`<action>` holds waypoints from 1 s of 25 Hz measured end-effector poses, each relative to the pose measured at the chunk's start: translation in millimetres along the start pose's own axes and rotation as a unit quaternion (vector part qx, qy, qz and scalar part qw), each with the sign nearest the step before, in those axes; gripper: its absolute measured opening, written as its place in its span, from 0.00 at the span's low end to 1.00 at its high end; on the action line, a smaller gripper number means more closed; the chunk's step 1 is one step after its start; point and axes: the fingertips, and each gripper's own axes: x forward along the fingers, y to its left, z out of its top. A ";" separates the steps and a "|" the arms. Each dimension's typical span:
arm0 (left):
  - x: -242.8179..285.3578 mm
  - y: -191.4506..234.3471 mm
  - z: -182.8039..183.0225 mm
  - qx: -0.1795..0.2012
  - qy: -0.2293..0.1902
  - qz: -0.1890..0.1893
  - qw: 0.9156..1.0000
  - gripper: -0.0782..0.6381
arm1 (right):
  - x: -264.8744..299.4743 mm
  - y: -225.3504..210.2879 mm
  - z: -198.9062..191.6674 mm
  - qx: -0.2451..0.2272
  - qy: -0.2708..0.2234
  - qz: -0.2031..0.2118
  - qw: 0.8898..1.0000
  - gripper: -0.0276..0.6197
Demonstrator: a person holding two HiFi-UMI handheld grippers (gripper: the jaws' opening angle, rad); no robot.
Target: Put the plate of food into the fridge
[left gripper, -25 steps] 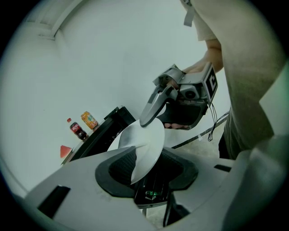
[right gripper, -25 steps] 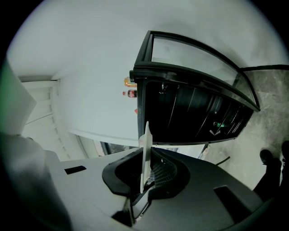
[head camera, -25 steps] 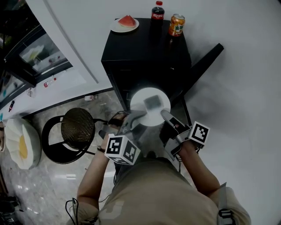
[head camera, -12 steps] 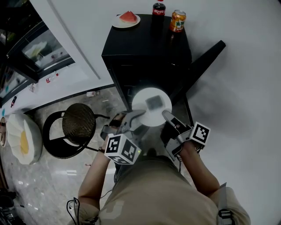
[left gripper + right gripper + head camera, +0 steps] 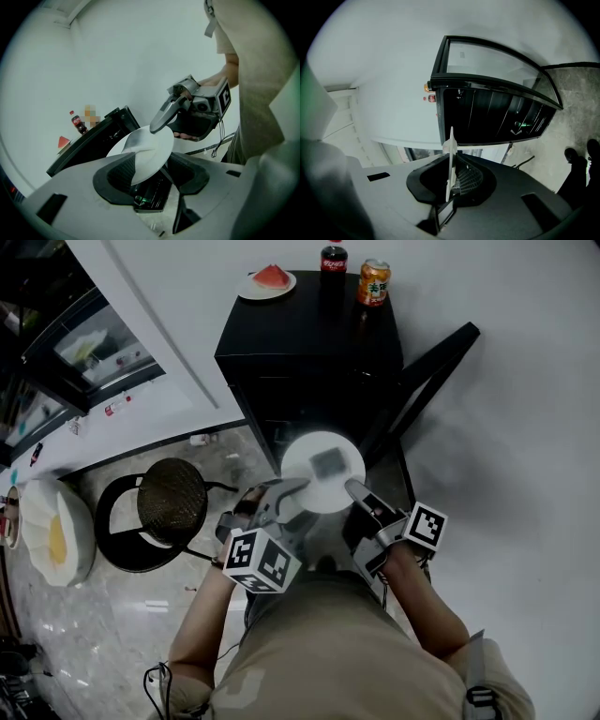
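Note:
A white plate with a greyish patch on it hangs in front of the black mini fridge, whose door stands open to the right. My right gripper is shut on the plate's right rim. In the right gripper view the plate stands edge-on, pinched between the pads. My left gripper is at the left rim. Its jaws have just been opening, and in the left gripper view the plate lies between them with a gap to the right pad. The right gripper shows at the plate's far rim.
On top of the fridge stand a plate with a watermelon slice, a cola bottle and an orange can. A round black stool is on the floor to the left. A dark cabinet lines the left wall.
The left gripper's jaws have spread wider around the plate's rim. The plate and the right gripper have hardly shifted.

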 end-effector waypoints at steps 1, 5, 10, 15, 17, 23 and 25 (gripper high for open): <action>-0.2 -2.1 0.3 0.000 0.003 0.000 1.000 0.39 | -1.5 -1.5 -0.1 0.000 0.001 -0.001 1.000 0.10; -1.6 -7.2 -0.9 0.006 0.015 0.005 1.000 0.40 | -5.4 -7.0 1.0 0.001 0.003 -0.004 1.000 0.10; -4.0 -12.3 -1.9 -0.006 0.023 0.006 1.000 0.41 | -9.7 -11.1 0.8 0.000 0.008 -0.006 1.000 0.09; -16.4 -13.3 -9.9 -0.014 0.037 0.015 0.999 0.41 | -16.4 -19.1 5.8 -0.003 0.003 -0.025 1.000 0.09; -26.1 -10.1 -17.8 -0.043 0.033 0.025 0.998 0.41 | -21.1 -23.9 9.6 -0.011 -0.001 -0.036 0.999 0.09; -34.9 3.3 -37.5 -0.234 -0.032 0.031 0.971 0.41 | -26.9 -36.6 11.3 -0.018 0.000 -0.054 0.998 0.09; -31.6 4.7 -37.2 -0.298 -0.065 0.017 0.952 0.41 | -26.5 -39.4 10.9 -0.018 0.003 -0.055 0.998 0.09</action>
